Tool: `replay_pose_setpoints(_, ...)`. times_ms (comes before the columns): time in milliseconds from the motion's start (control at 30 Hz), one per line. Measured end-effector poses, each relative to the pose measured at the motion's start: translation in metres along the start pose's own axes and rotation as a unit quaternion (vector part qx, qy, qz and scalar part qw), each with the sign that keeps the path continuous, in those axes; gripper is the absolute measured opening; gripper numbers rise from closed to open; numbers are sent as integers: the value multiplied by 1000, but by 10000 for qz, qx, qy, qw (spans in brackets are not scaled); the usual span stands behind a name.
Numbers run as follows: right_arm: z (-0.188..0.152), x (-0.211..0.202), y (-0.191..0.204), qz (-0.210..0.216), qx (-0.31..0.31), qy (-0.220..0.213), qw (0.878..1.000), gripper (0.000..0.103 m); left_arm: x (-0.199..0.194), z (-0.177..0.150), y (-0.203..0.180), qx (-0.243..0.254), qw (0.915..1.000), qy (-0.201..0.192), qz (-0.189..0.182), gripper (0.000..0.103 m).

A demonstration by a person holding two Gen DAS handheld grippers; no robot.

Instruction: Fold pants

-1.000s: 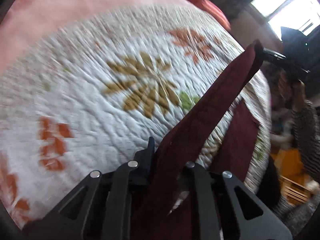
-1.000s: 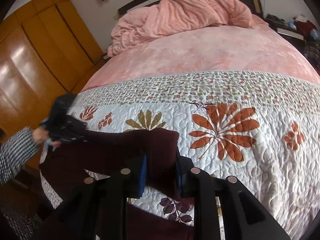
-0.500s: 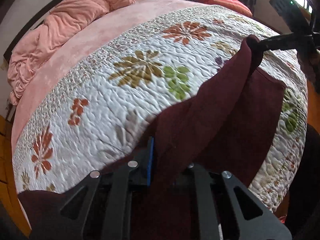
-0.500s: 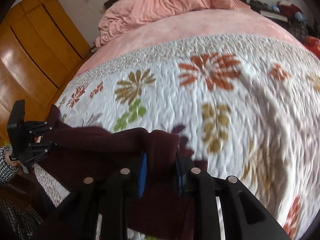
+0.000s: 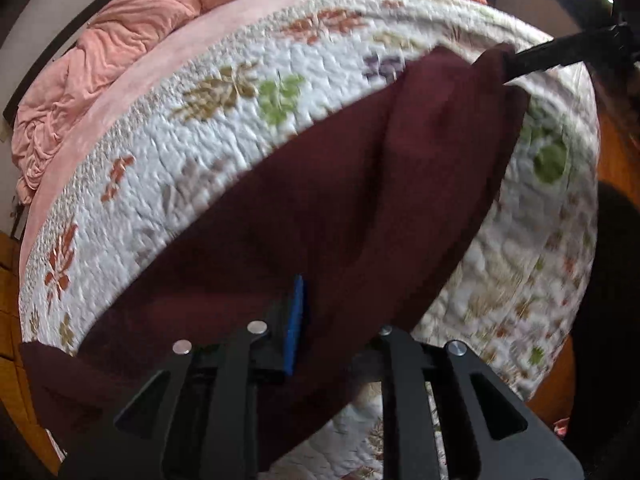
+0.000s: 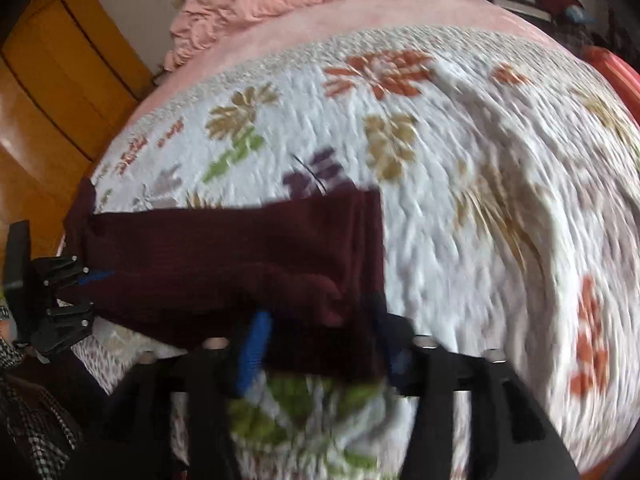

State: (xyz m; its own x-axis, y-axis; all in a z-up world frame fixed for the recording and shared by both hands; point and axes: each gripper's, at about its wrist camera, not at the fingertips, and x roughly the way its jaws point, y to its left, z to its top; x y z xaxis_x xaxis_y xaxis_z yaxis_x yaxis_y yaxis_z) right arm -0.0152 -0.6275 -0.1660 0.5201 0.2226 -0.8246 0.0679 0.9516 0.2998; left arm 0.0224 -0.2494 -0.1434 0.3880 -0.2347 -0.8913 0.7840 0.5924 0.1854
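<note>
The maroon pants lie stretched across the flowered quilt, folded into a broad band. My left gripper is low over one end with cloth between its blue pads; its jaws are just starting to open but still pinch the fabric. My right gripper is at the other end of the pants, its jaws opening wide, and the cloth lies loose between the pads. In the left wrist view the right gripper shows only as one dark arm at the pants' far corner. The left gripper shows in the right wrist view.
The quilt covers the near half of the bed. A bunched pink blanket lies at the head end and a red pillow at the far side. A wooden wardrobe stands beside the bed. A checked sleeve is at the lower left.
Both grippers have come down and the pants, held taut in the air before, now rest on the quilt. The right jaws have spread apart off the cloth.
</note>
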Motion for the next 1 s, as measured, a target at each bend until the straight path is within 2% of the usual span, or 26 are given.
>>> replay_pose_setpoints(133, -7, -33, 2, -107, 266, -383, 9989, 58, 1, -6, -2, -22, 9999, -94, -68, 25)
replay_pose_setpoints(200, -2, -50, 9, 29, 402, -741, 9964, 59, 1, -5, -4, -46, 9999, -93, -87, 26)
replay_pose_setpoints(267, 6, -55, 22, 213, 371, -923, 9948, 60, 4, -3, -5, -74, 9999, -75, -99, 26)
replay_pose_setpoints(367, 16, -31, 50, 561, 190, -684, 9959, 59, 6, -4, -3, -138, 9998, -79, -139, 27)
replay_pose_setpoints(467, 12, 15, 69, 237, -21, -13, 9997, 58, 4, -4, -1, -189, 9996, -109, -191, 30)
replay_pose_setpoints(533, 3, 45, 68, -340, -84, 436, 9984, 54, 2, -4, 1, -283, 9989, -124, -340, 38)
replay_pose_setpoints(567, -2, 57, 66, -567, -189, 495, 9970, 53, 0, -4, 2, -334, 9984, -154, -422, 39)
replay_pose_setpoints(667, -1, 58, 68, -633, -121, 400, 9971, 54, -18, -5, 5, -427, 9967, -276, -635, 45)
replay_pose_setpoints(700, 1, 58, 70, -681, -134, 419, 9967, 54, -25, -7, 8, -464, 9960, -336, -687, 51)
replay_pose_setpoints(733, 3, 57, 74, -757, -166, 445, 9960, 54, -35, -10, 13, -573, 9943, -434, -793, 59)
replay_pose_setpoints(800, 6, 51, 85, -913, -216, 453, 9946, 54, -54, -21, 30, -934, 9891, -626, -955, 61)
replay_pose_setpoints(900, 12, 33, 106, -647, -214, 131, 9976, 54, -73, -47, 68, -1695, 9785, -688, -953, 64)
replay_pose_setpoints(1000, 20, 27, 149, 204, -354, -23, 9992, 59, -77, -84, 109, -2399, 9680, -491, -553, 64)
